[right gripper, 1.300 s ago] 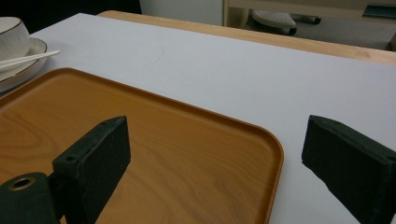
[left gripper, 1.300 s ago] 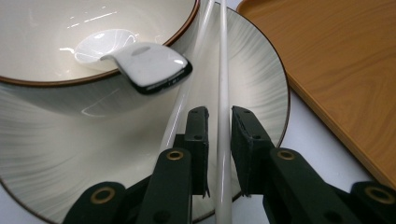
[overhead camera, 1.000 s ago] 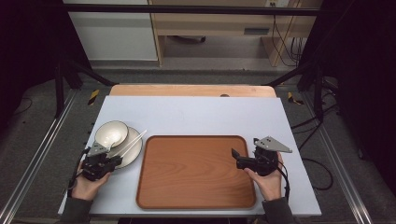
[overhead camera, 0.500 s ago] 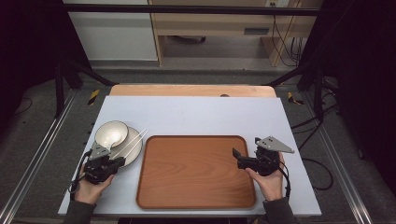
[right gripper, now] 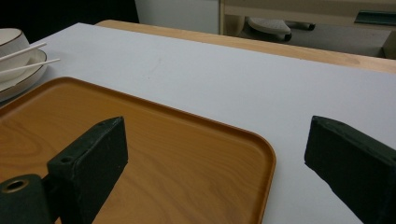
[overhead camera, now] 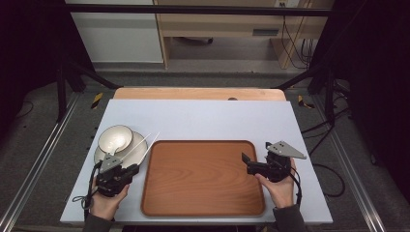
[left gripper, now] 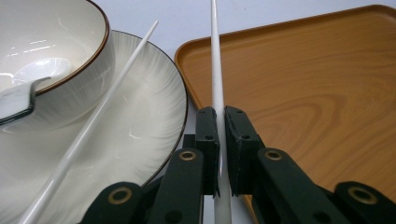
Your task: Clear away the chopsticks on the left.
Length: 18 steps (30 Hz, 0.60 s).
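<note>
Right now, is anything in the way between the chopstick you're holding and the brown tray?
Nothing visible. The left gripper is shut on one white chopstick, and the tray lies right beside it, bare. The other chopstick rests on the plate.

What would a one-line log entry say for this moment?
left gripper: shut on chopstick | second chopstick: lying across plate | bowl: on plate | right gripper: open, over tray edge

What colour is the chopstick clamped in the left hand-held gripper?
White chopstick; clearest in the left gripper view.
</note>
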Each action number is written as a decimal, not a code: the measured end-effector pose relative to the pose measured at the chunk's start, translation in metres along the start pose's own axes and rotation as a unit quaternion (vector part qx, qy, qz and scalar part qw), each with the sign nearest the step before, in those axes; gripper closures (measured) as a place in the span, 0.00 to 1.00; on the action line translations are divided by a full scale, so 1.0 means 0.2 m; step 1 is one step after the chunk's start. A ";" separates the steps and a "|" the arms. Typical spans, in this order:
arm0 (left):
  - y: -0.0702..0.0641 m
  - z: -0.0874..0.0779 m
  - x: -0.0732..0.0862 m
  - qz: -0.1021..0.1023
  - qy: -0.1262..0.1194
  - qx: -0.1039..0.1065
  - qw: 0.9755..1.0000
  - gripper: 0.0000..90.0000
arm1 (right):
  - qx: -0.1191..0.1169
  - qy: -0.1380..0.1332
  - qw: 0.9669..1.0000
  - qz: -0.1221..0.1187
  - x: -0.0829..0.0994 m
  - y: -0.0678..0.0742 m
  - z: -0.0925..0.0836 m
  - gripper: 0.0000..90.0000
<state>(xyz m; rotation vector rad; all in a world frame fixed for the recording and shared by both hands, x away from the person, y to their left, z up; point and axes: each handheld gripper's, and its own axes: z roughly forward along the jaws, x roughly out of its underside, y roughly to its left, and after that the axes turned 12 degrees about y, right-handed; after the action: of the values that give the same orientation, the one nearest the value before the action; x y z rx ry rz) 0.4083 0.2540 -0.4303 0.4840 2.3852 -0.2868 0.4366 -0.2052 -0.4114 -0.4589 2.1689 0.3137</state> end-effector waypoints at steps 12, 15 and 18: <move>-0.18 0.01 -0.03 -0.046 -0.025 -0.041 0.998 0.94 | 0.002 -0.002 1.000 0.001 0.00 0.00 -0.01 0.07; -0.21 0.01 -0.03 -0.046 -0.030 -0.053 0.997 0.94 | 0.000 -0.003 1.000 0.000 0.00 0.00 -0.01 0.07; -0.25 0.01 -0.01 -0.060 -0.041 -0.048 0.996 0.94 | 0.001 -0.004 1.000 0.001 0.00 -0.01 -0.02 0.07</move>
<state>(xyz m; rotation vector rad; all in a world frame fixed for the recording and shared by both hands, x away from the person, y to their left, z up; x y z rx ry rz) 0.3911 0.2079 -0.4274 0.2807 2.3388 -0.2392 0.4350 -0.2075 -0.4096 -0.4545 2.1614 0.3143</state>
